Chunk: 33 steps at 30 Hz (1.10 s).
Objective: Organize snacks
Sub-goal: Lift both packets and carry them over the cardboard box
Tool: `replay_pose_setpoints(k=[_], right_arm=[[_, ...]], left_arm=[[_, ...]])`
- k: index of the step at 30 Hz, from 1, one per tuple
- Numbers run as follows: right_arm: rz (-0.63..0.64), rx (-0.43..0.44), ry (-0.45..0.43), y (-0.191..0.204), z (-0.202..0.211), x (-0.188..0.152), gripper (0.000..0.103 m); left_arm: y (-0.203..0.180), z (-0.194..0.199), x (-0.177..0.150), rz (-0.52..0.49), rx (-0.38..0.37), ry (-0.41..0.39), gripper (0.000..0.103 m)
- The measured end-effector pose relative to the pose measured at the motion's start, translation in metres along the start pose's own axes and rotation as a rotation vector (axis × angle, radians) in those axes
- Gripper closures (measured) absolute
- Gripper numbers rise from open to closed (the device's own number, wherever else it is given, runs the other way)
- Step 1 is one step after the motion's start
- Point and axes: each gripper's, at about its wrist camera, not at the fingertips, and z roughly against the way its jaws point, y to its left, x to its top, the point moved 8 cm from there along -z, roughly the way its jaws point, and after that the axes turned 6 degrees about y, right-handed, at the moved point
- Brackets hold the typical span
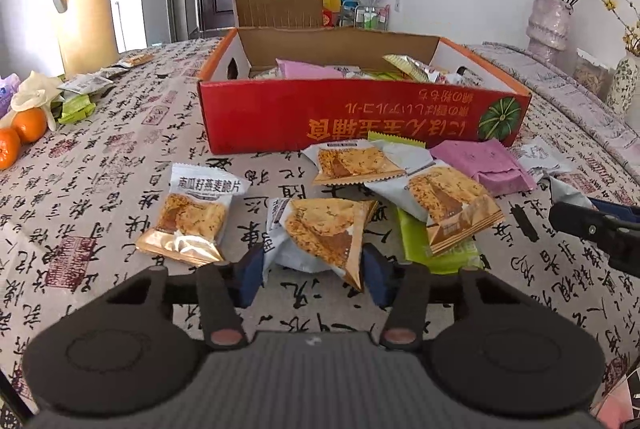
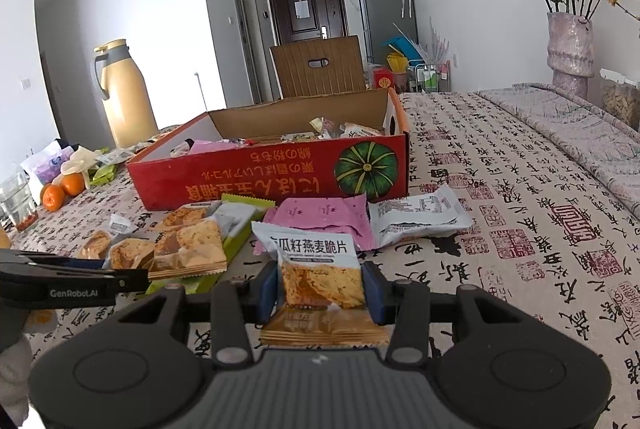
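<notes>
Left gripper: the left gripper (image 1: 312, 271) points down at the tablecloth, its blue pads against both sides of a crumpled oat-crisp packet (image 1: 324, 229); the packet's foil corner sticks out past one pad, so I judge the hold shallow and off-centre.
Right gripper: the right gripper (image 2: 320, 293) is clamped on a second oat-crisp packet (image 2: 316, 269), held upright with its printed face to the camera and its sealed end hanging below the pads.
Loose packets: three more of the same kind lie on the cloth near the left gripper, one apart toward the left side (image 1: 190, 213), two overlapping (image 1: 404, 181) on a green wrapper (image 1: 436, 245).
Other wrappers: a pink sachet (image 2: 320, 219) and a white pouch (image 2: 416, 215) lie just before the box.
Red box: the open red carton (image 1: 360, 117) stands mid-table beyond the pile, already part-filled with mixed snacks, its lid flap raised at the far wall.
Table edge: oranges (image 1: 28, 125) and a cream flask (image 1: 84, 5) sit at the far left edge, well clear.
Risk, slip: the crumpled packet may twist or slide out on lifting, because slick film is pinched near a corner.
Risk, crushing: harder squeezing would probably break the crisps inside.
Risk, collision: both grippers work close together, so carrying both to the box at once could knock them or drag neighbouring packets.
</notes>
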Motion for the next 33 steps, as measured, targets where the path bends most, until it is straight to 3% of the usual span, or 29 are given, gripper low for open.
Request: replay_pose_setpoints(k=[7,16,33], right_arm=[[0.009,0.004,-0.023,0.004,0.008,0.006,0.060],[0.030,0.011,-0.082,0.013,0.005,0.042,0.060],[0.076,0.009,-0.164,0.020,-0.048,0.134,0.060]], left_arm=[[0.002,0.030,0.016,0.003,0.010,-0.079,0.052],[-0.006,0.052,0.071,-0.006,0.004,-0.189,0.052],[-0.007,0.014,0.151,0.034,0.033,-0.227,0.051]])
